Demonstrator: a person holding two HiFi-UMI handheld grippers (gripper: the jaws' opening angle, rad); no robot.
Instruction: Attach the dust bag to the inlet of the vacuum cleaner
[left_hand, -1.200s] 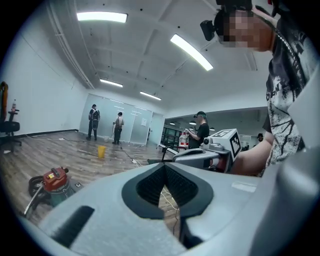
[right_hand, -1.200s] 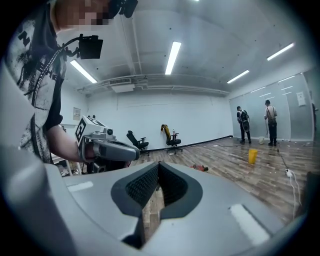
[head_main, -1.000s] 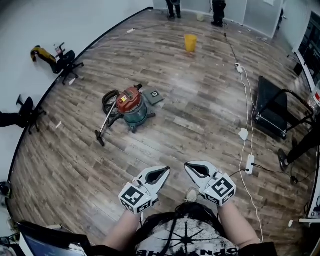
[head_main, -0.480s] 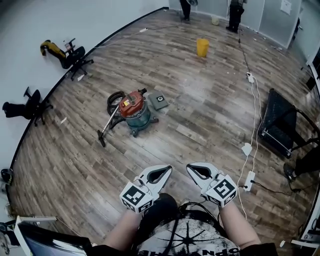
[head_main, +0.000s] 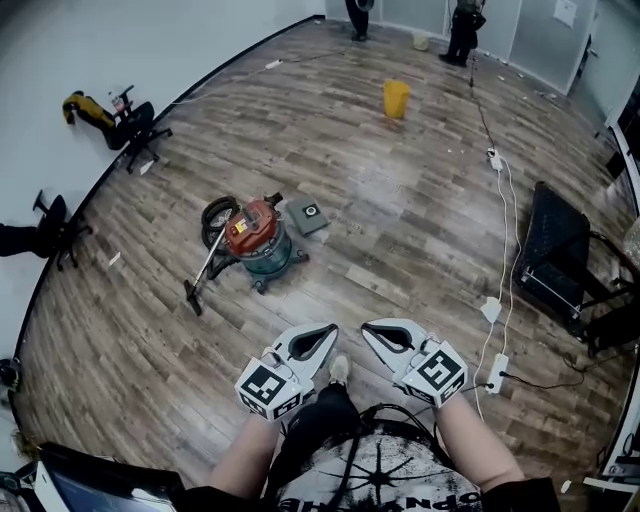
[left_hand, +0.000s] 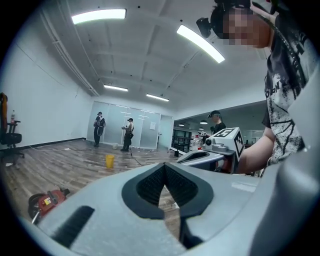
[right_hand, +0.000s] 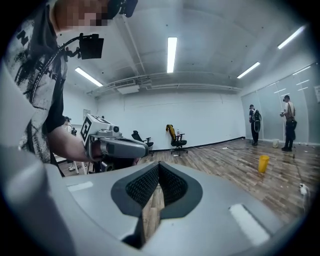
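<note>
We hold the left gripper (head_main: 322, 333) and right gripper (head_main: 375, 329) side by side, both closed and empty, as nothing is within reach. The vacuum cleaner (head_main: 255, 232) stands mid-floor, well apart from them. A flat grey square, presumably the dust bag (head_main: 306, 214), lies just beside it.

1. We get the head view from the person's head, pitched steeply down at the wood floor (head_main: 420, 230). The vacuum cleaner (head_main: 255, 235) sits well ahead, small in frame.
2. The left gripper view rides the left gripper (head_main: 333, 328), near level, looking along its jaws toward the glass wall (left_hand: 125, 132).
3. The right gripper view rides the right gripper (head_main: 366, 328), also near level, facing the white wall (right_hand: 200, 120).
4. We see the yellow bucket (head_main: 396, 98) in all three views. Each gripper view catches the other gripper close alongside. The head view and left gripper view share the vacuum cleaner.
</note>
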